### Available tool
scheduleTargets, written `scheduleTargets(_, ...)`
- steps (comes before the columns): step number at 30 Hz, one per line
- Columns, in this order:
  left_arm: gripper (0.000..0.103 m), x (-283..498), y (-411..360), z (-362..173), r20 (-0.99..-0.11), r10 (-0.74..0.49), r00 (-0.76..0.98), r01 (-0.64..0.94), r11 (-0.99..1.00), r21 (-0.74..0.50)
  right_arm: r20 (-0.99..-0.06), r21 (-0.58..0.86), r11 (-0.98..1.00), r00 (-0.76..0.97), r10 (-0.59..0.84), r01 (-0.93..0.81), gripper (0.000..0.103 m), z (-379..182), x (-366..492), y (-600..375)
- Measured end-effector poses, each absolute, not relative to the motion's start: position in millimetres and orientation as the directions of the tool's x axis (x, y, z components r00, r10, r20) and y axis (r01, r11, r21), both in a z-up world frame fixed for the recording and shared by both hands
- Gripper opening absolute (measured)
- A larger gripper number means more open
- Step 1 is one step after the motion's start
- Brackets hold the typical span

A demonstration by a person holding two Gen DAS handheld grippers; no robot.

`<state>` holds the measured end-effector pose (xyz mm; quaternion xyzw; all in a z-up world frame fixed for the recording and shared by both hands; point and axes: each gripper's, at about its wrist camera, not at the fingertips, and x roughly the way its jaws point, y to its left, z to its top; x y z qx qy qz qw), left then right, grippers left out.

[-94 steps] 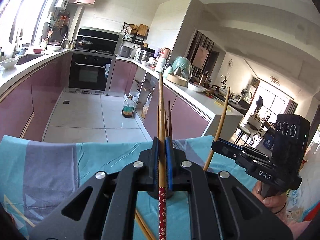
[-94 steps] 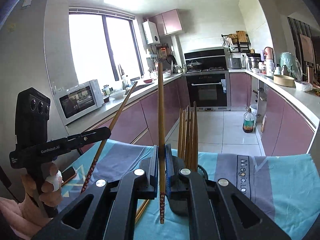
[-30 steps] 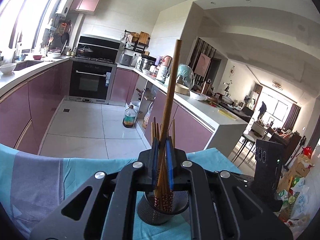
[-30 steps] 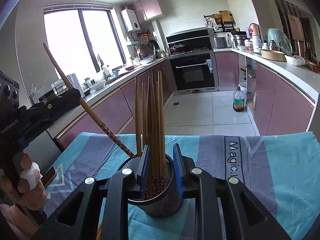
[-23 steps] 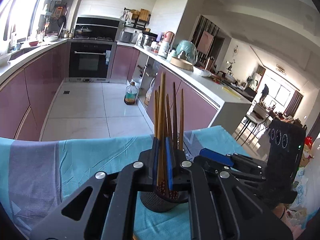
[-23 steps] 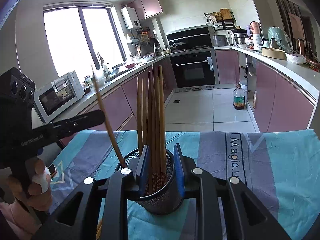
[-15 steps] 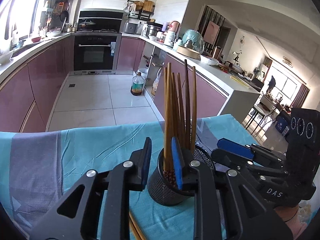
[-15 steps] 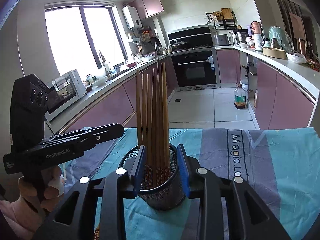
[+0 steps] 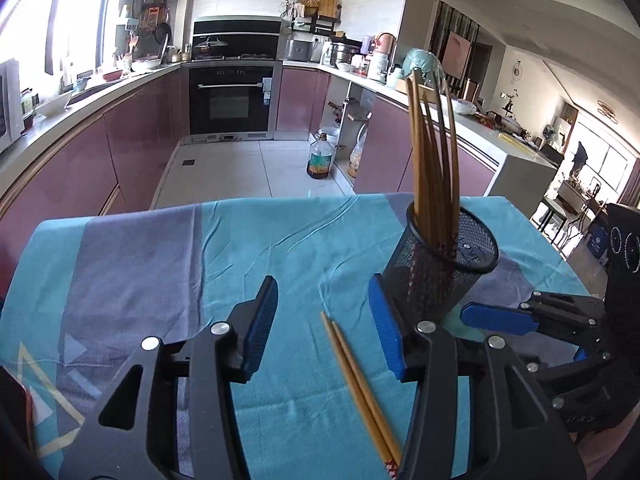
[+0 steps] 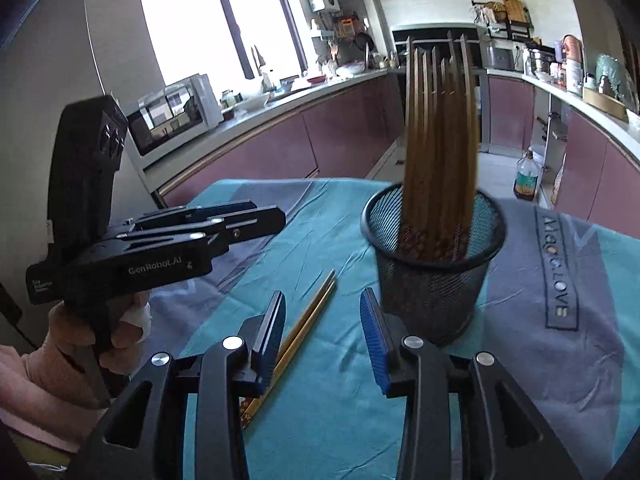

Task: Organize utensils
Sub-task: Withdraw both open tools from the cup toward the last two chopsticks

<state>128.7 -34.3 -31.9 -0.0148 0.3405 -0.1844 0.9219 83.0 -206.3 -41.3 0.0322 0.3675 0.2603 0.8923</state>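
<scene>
A black mesh cup (image 9: pixel 436 272) (image 10: pixel 432 272) stands on the teal cloth and holds several wooden chopsticks (image 9: pixel 432 152) (image 10: pixel 440 140) upright. Two loose chopsticks (image 9: pixel 360 384) (image 10: pixel 310 316) lie side by side on the cloth just left of the cup. My left gripper (image 9: pixel 322 320) hangs low over that pair. Its jaws are opening and the pair lies below the gap, untouched. My right gripper (image 10: pixel 324 334) is also opening with nothing between its pads; the pair runs under its left finger. Each gripper shows in the other's view: left gripper (image 10: pixel 256 216), right gripper (image 9: pixel 496 316).
The teal and grey cloth (image 9: pixel 160 264) covers the table, whose far edge drops to the kitchen floor. A phone (image 9: pixel 14 404) lies at the cloth's near left corner. A hand (image 10: pixel 80 344) holds the left gripper. Purple cabinets and an oven stand beyond.
The left gripper was shut on a chopstick above the cup; that chopstick now stands in the cup. Both grippers have opened, sunk, and shifted left of the cup toward the loose pair.
</scene>
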Motion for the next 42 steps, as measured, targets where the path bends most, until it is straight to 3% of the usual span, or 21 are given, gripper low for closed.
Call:
scheduleTargets(9,0.053,106,-2,-62,-0.668,-0.317,0.673,0.286,0.945,-0.16,-0.76,0.238,0.872,0.477,0.441,-0.427,0.036,-89,89,-162)
scheduleTargets(19,0.054,100,-22,-65,-0.685,-0.326,0.652,0.311,0.938,-0.15,-0.785,0.163,0.897,0.496,0.37,-0.412,0.031,-88,87,-154)
scheduleTargets(26,0.054,97,-32,-71,-0.709,-0.331,0.623,0.349,0.928,-0.127,-0.806,0.121,0.903,0.491,0.331,-0.412,0.017,-88,84,-165)
scheduleTargets(34,0.054,99,-55,-84,-0.751,-0.343,0.564,0.413,0.905,-0.103,-0.824,0.053,0.907,0.495,0.277,-0.419,0.014,-87,83,-170)
scheduleTargets(42,0.045,105,-82,-101,-0.793,-0.321,0.517,0.451,0.89,-0.065,-0.824,0.057,0.914,0.498,0.27,-0.402,0.016,-88,89,-179)
